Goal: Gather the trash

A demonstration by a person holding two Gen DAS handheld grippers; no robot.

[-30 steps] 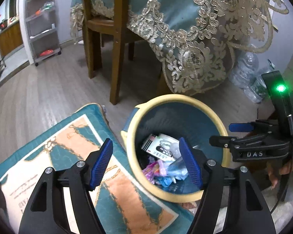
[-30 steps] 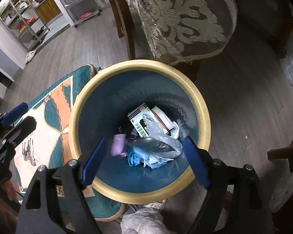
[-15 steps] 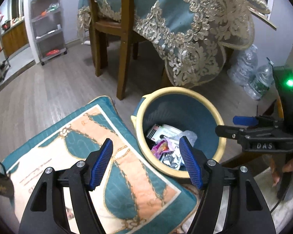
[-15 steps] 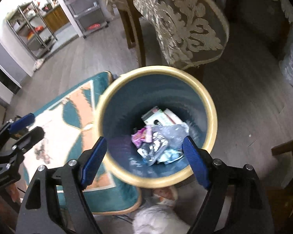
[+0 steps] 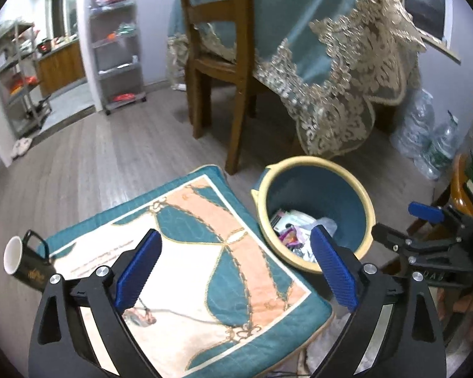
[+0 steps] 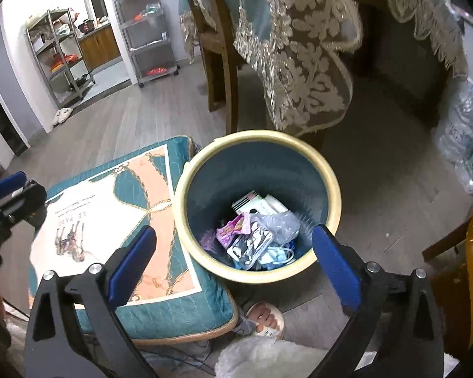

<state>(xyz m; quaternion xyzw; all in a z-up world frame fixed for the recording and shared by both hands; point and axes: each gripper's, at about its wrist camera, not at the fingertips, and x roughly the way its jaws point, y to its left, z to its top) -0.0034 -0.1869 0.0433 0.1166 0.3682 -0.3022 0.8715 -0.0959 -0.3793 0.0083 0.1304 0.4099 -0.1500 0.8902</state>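
Note:
A blue bin with a cream rim stands on the wood floor beside a cushion. Inside lie trash pieces: a pink wrapper, a silver packet, clear plastic and a white box. My right gripper is open and empty, raised above the bin's near rim. My left gripper is open and empty, above the cushion's right part, left of the bin. The right gripper also shows in the left wrist view, the left one in the right wrist view.
A teal and peach cushion lies left of the bin. A black mug sits at its left edge. A wooden chair, a table with lace cloth and plastic bottles stand behind. A foot in a sandal is near.
Both grippers have risen and pulled back from the bin. The bin looks smaller and farther. The pink wrapper and silver packet now lie on the trash pile.

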